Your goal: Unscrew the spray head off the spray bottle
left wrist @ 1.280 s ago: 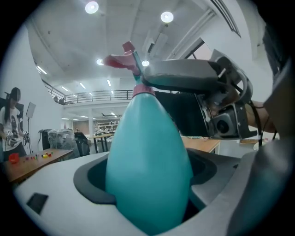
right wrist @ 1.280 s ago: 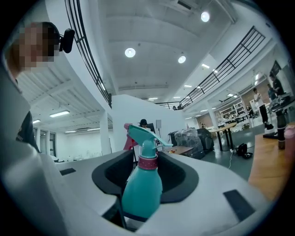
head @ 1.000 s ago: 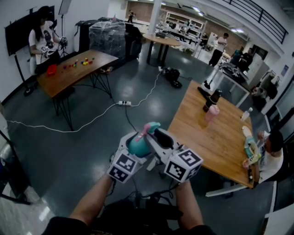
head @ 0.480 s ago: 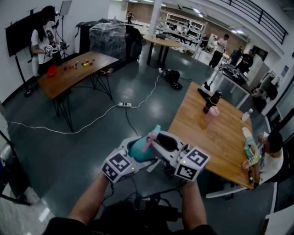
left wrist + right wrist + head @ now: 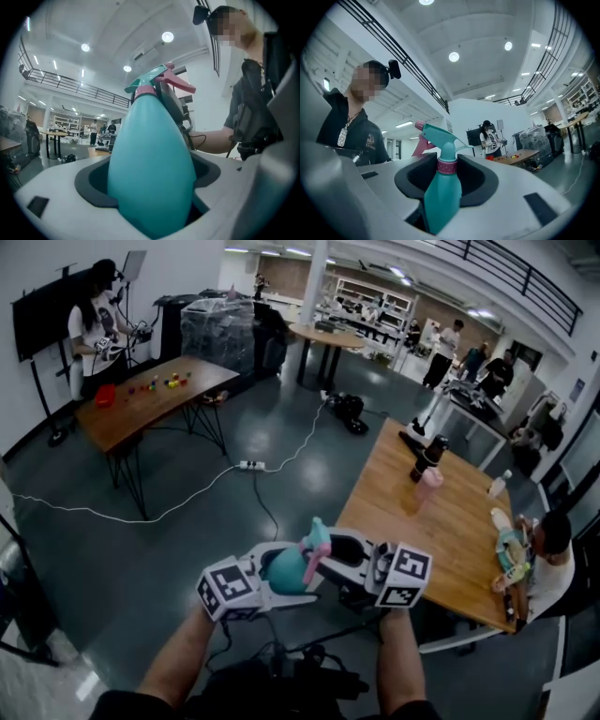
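A teal spray bottle is held in the air in front of the person, between both grippers. My left gripper is shut on its wide body, which fills the gap between the jaws. My right gripper comes in from the right. Its pads sit on either side of the pink collar, just under the teal spray head with its pink trigger. The spray head sticks up above both grippers. The bottle's base is hidden in the left jaws.
A wooden table lies just right of the grippers, with a dark bottle and a pink item on it. A person sits at its far end. A second table stands at the back left. A white cable crosses the floor.
Both grippers and the bottle sit lower in the head view. The right gripper's marker cube has swung out to the right and the left cube to the left. The spray head now points more upright.
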The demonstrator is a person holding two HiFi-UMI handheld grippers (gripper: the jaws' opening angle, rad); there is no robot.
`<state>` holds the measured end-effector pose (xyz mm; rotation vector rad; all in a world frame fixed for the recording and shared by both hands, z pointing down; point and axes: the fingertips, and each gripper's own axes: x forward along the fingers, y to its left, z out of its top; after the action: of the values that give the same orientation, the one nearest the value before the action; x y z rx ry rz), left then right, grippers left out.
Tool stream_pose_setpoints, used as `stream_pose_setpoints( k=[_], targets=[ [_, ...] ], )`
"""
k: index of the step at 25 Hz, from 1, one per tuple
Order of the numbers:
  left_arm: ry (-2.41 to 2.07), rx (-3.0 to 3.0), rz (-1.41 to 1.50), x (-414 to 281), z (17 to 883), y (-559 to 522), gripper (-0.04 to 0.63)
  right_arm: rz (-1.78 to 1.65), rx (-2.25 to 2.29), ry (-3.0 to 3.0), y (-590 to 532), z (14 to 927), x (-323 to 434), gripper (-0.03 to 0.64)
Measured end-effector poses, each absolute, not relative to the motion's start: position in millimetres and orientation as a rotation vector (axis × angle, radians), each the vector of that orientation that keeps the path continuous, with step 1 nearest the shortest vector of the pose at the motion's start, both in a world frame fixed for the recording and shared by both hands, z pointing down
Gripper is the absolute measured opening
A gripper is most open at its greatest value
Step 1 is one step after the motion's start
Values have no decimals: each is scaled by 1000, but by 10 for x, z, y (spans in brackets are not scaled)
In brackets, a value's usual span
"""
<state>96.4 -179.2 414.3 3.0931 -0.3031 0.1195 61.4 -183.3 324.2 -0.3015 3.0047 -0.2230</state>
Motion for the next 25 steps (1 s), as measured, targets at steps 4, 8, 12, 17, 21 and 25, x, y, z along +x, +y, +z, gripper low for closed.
stream_pose_setpoints(
  k=[4,8,12,17,21,25],
  targets=[
    [-365,3082,72,968,4087,-1856,442,-173,-388,2993,-1876,3200,612,143],
    [-464,3066,16,918,4026,-1953,442,-147,-481,3004,-1911,3210,611,161],
    [-653,3030,9,838,4025,-2148,442,-145,-597,2954,-1988,3193,744,161],
    [-924,2981,53,705,4084,-2387,440,-146,-718,2849,-1993,3043,830,161],
    [-1042,2940,82,648,4141,-2488,442,-119,-784,2864,-1900,3031,699,161],
    [-1044,2943,74,661,4134,-2477,442,-69,-849,2937,-1890,3153,600,161]
  ],
)
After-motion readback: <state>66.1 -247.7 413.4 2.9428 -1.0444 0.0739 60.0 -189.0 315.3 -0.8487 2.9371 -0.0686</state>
